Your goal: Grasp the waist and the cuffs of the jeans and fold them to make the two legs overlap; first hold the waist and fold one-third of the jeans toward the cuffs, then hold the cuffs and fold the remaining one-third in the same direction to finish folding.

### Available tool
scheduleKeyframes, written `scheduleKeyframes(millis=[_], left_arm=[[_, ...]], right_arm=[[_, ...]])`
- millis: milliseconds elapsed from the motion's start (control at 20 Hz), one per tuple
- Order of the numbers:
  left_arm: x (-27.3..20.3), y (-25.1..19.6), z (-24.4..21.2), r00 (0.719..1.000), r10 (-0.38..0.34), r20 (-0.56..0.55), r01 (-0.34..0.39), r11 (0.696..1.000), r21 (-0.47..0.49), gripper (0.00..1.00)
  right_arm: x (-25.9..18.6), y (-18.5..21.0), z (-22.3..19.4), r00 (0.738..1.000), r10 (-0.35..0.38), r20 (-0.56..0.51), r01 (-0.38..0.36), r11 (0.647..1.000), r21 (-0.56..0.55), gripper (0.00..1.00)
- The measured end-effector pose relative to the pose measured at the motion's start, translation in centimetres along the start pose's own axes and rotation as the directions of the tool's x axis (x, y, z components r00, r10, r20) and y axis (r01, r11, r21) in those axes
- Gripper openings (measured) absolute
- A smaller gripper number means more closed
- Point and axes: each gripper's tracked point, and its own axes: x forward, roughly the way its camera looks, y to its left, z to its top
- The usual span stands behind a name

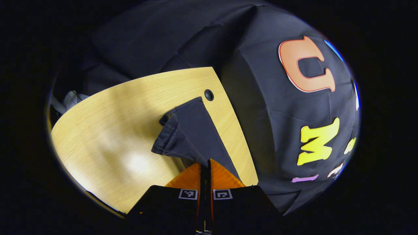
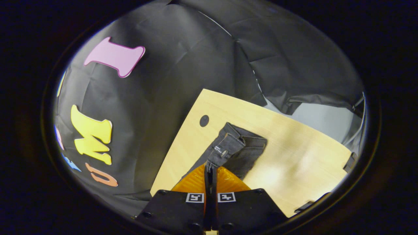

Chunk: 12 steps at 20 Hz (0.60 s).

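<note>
Pale wood-grain makes up the largest thing here, the flat light-coloured wooden counter, and I will place everything else against it. It has a small round dark hole close to its far edge, beside the black cloth wall of the booth.

On the counter, near that hole and along the same far edge, is the pair of dark charcoal denim jeans. One part still lies flat on the wood and the rest rises from it toward both cameras, so the jeans seem to be lifted partly above the counter.

In the left gripper view, the left claw has its two fingers pressed together on a gathered end of the dark fabric. In the right gripper view, the right claw is also closed, pinching the cloth just below a thick seamed band with a small label; this looks like the waist, but I cannot tell for sure.

I judge that a fold is in progress. To do it well, both claws should keep an equal height over the counter and travel together. The cloth between them should stay lightly stretched, so that the edges line up and no wrinkle is trapped when it is laid down.
</note>
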Motion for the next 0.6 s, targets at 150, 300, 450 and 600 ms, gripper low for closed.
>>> scheduleKeyframes(millis=[150,300,450,600], left_arm=[[3.7,-1.0,1.7,1.0,0.017,-0.019,-0.016,1.0,0.018,0.04],[6.9,-1.9,2.8,0.999,0.031,-0.038,-0.029,0.997,0.072,0.04],[10.2,-1.9,3.9,0.997,0.049,-0.052,-0.045,0.997,0.065,0.04],[13.5,-0.7,4.1,0.995,0.08,-0.064,-0.074,0.994,0.081,0.04]], right_arm=[[4.2,1.3,1.0,1.0,-0.014,-0.001,0.014,0.999,-0.032,0.01],[8.2,1.7,1.7,0.999,-0.036,0.004,0.036,0.998,-0.052,0.0],[11.6,1.1,1.6,0.998,-0.066,0.001,0.066,0.995,-0.079,0.01],[14.2,0.3,1.8,0.996,-0.086,0.001,0.086,0.992,-0.092,0.01]])
